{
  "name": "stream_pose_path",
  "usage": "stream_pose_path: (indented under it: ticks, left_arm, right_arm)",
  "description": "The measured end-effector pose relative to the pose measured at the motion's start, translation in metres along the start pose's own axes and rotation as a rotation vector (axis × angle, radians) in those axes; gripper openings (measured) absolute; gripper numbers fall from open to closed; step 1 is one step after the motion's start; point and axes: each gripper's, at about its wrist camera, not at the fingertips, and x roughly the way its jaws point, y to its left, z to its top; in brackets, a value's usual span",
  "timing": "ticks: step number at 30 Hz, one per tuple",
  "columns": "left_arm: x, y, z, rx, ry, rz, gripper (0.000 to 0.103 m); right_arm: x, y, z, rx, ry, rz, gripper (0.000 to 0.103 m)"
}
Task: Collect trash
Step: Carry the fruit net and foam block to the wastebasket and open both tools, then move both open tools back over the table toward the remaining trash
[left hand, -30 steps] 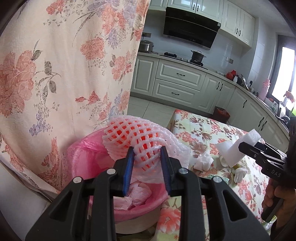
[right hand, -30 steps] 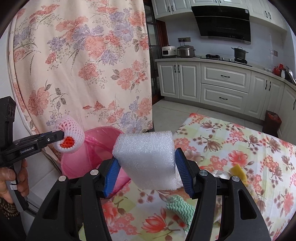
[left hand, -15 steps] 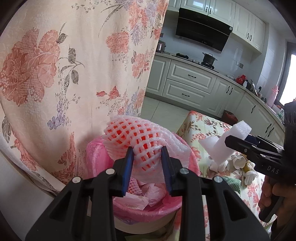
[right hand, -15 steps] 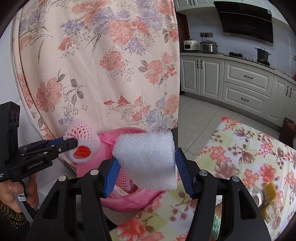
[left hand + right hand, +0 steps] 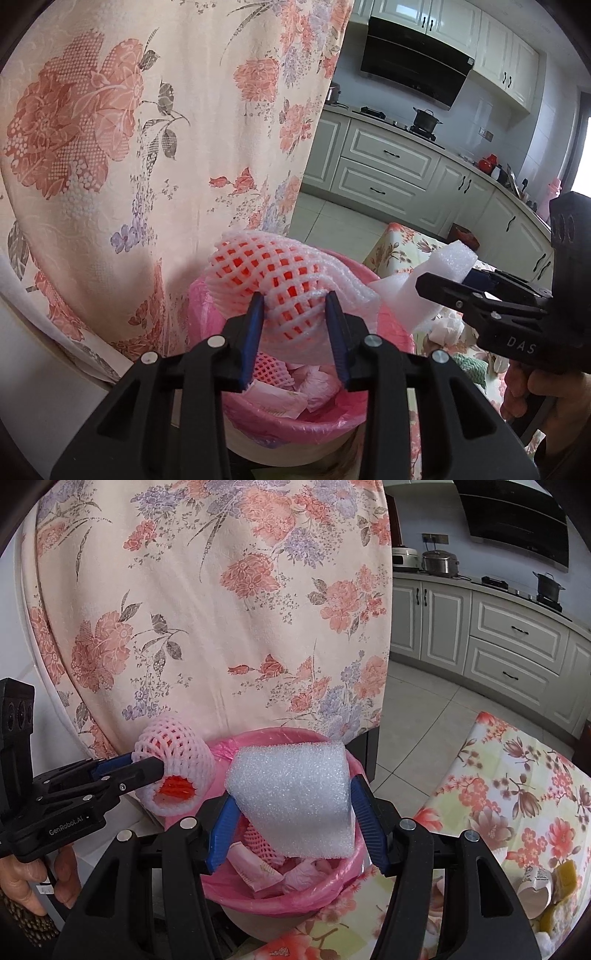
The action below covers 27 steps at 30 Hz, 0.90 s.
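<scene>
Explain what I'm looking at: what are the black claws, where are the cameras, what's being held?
There is no robot here. A person holds a hand-held claw in each hand, and each claw carries a fisheye camera looking forward along its fingers.

In the left wrist view, the left claw grips a pink foam fruit net over a bin lined with a pink bag. The right claw shows at the side.

In the right wrist view, the right claw pinches a white foam block over the same bin, which already holds trash. A table with a floral cloth stands beside the bin.
</scene>
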Motion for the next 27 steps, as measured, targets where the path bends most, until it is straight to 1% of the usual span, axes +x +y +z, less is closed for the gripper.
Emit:
stream_pose_path:
  ticks: [4,7,9,10,11,22,25,27]
  left_arm:
    - [-0.002,0.001,-0.001,-0.006,0.001,-0.001,0.035]
    - [-0.001,0.001,-0.001,-0.009,0.003,-0.003,0.038]
    - [0.000,0.002,-0.001,-0.015,0.006,-0.001,0.042]
    - [0.001,0.003,-0.001,-0.023,0.006,-0.001,0.047]
    - [0.001,0.004,-0.001,-0.029,0.006,-0.002,0.049]
    - [0.000,0.000,-0.003,-0.024,0.012,0.003,0.050]
    - [0.000,-0.003,-0.004,-0.020,0.014,-0.002,0.053]
    - [0.000,-0.004,-0.004,-0.017,0.015,-0.003,0.053]
  right_arm:
    - [0.006,0.003,0.001,-0.008,0.009,0.003,0.059]
    - [0.009,0.003,0.000,-0.006,0.017,0.001,0.062]
    - [0.009,0.003,0.000,-0.006,0.017,-0.003,0.066]
    - [0.010,0.003,0.000,-0.005,0.016,-0.006,0.070]
    - [0.009,0.002,0.000,-0.004,0.015,-0.007,0.070]
    - [0.001,-0.012,-0.006,0.024,0.004,-0.032,0.072]
    - [-0.004,-0.016,-0.010,0.031,-0.004,-0.039,0.074]
    - [-0.008,-0.020,-0.013,0.036,-0.009,-0.048,0.074]
